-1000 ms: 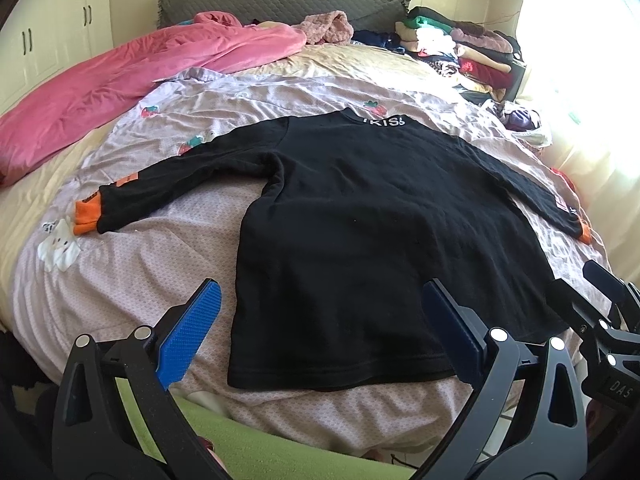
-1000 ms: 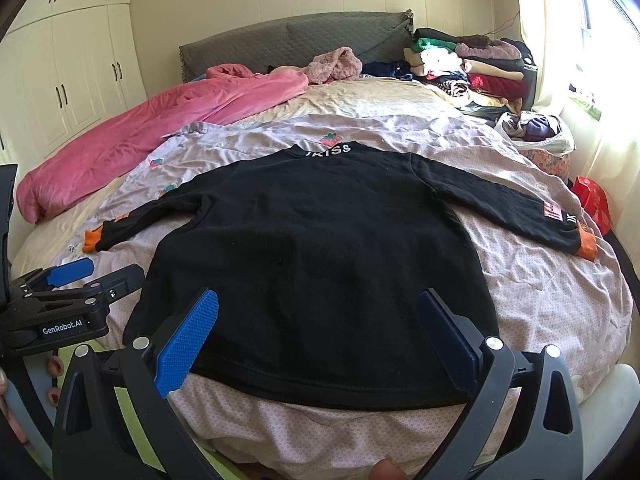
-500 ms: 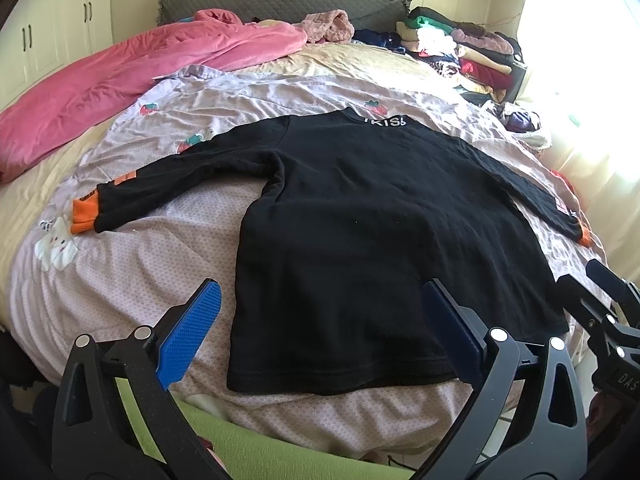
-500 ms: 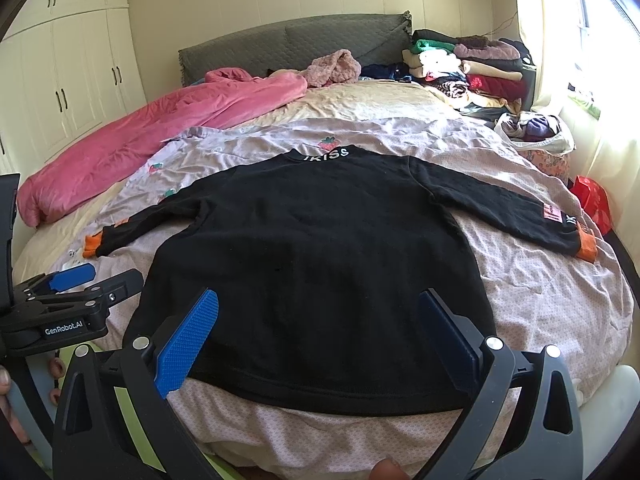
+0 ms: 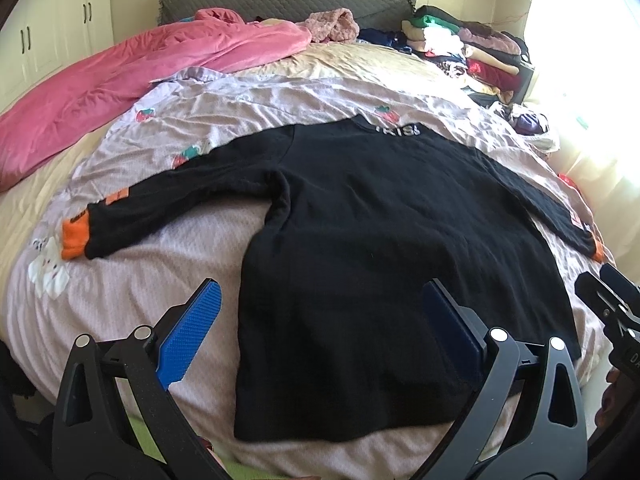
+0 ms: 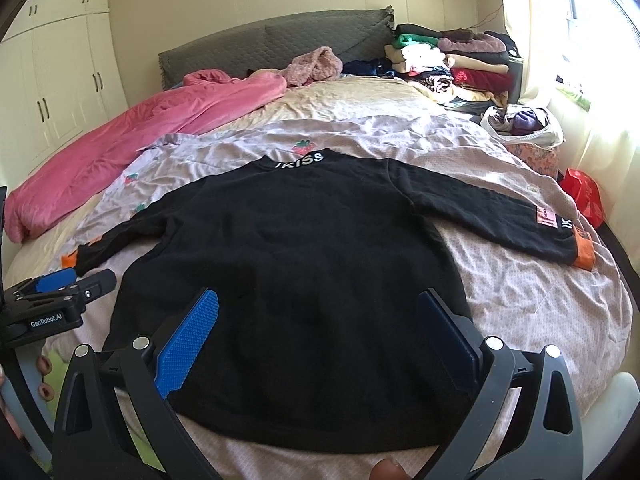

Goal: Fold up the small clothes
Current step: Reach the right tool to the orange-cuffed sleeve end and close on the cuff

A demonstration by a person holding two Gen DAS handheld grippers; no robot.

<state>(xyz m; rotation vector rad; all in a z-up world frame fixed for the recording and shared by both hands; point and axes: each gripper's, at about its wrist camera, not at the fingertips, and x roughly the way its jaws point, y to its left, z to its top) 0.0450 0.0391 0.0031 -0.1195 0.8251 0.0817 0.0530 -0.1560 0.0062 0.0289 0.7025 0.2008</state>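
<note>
A small black long-sleeved top (image 5: 360, 248) with orange cuffs lies flat and spread out on the bed, back up, collar far, hem near; it also shows in the right wrist view (image 6: 304, 272). Both sleeves stretch out sideways. My left gripper (image 5: 320, 320) is open and empty, hovering above the hem's left part. My right gripper (image 6: 320, 320) is open and empty above the hem's middle. Each gripper shows at the edge of the other's view: the right one (image 5: 612, 304) and the left one (image 6: 68, 284).
The top lies on a lilac sheet (image 5: 132, 292) with strawberry prints. A pink duvet (image 5: 120, 80) lies at the far left. Stacked folded clothes (image 6: 452, 64) stand at the far right by the grey headboard (image 6: 272, 48). A red bag (image 6: 584, 196) is off the bed's right side.
Both grippers have moved slightly forward and lower toward the hem. The top has not moved.
</note>
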